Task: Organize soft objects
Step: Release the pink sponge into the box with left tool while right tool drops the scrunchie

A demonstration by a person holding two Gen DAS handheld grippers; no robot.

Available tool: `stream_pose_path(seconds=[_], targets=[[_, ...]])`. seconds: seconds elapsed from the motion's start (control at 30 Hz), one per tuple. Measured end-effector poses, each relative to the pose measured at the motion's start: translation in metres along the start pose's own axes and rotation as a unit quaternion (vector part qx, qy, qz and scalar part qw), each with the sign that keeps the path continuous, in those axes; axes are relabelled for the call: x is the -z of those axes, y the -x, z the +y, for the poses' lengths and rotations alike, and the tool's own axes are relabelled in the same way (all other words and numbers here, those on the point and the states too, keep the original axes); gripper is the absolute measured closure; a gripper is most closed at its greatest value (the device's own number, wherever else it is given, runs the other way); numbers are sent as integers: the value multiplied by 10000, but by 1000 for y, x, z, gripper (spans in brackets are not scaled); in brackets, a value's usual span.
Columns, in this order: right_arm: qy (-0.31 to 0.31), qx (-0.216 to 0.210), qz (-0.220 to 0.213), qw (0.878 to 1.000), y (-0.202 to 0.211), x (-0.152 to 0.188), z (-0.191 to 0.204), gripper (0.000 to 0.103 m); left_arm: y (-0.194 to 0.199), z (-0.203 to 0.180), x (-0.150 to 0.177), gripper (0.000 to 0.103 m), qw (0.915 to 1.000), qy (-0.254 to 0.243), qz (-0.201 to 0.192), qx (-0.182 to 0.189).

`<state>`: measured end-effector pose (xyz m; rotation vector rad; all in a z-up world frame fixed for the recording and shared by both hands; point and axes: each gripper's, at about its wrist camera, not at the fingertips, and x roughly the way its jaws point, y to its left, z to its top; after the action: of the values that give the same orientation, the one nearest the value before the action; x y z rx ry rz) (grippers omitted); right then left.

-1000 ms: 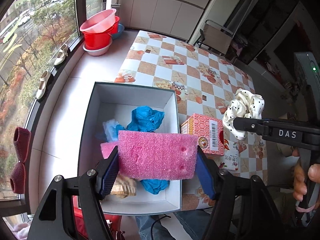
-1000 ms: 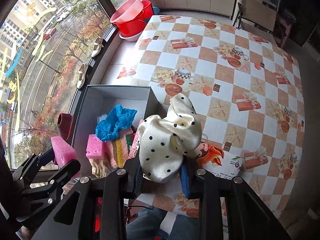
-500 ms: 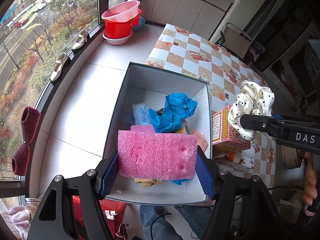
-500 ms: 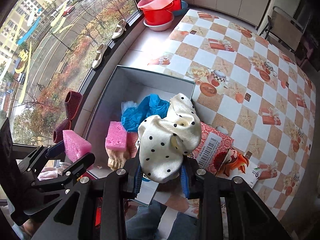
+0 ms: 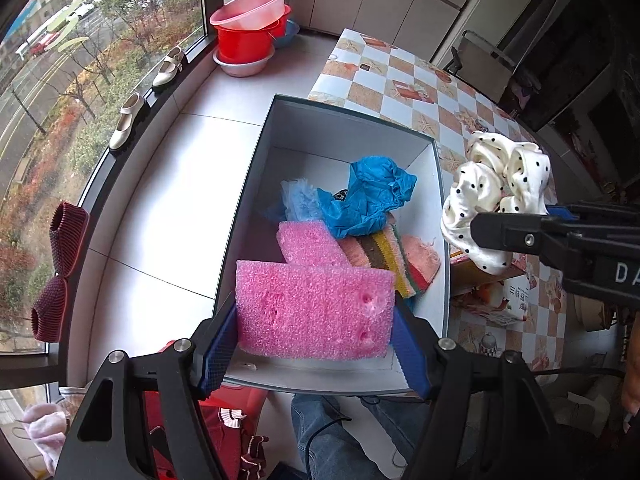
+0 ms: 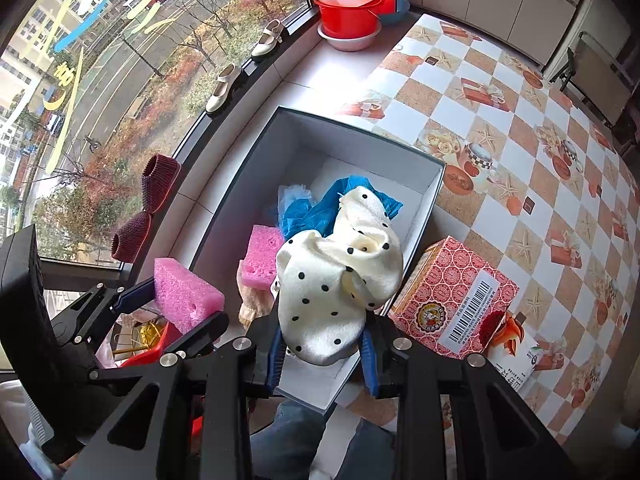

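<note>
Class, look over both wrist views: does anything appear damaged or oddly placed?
The pink foam block held in the left gripper has small pits gouged in its face. The grey box overhangs the table's edge.

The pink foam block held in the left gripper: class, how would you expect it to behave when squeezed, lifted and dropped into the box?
The pink foam block probably weighs little: two fingers hold it level by its ends. Its pitted, open-celled surface suggests it compresses and grips rather than slips. Being flat-sided, it should land in the box without rolling.
</note>
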<state>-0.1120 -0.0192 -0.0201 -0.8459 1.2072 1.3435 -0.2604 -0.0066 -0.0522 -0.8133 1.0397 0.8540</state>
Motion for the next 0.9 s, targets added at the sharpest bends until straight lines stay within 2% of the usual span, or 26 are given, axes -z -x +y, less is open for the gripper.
stream_pose_path(seconds=[0.9], targets=[[41, -96, 347, 9993, -21, 4, 3, 70, -25, -3, 6, 30, 9988, -115, 456, -105]])
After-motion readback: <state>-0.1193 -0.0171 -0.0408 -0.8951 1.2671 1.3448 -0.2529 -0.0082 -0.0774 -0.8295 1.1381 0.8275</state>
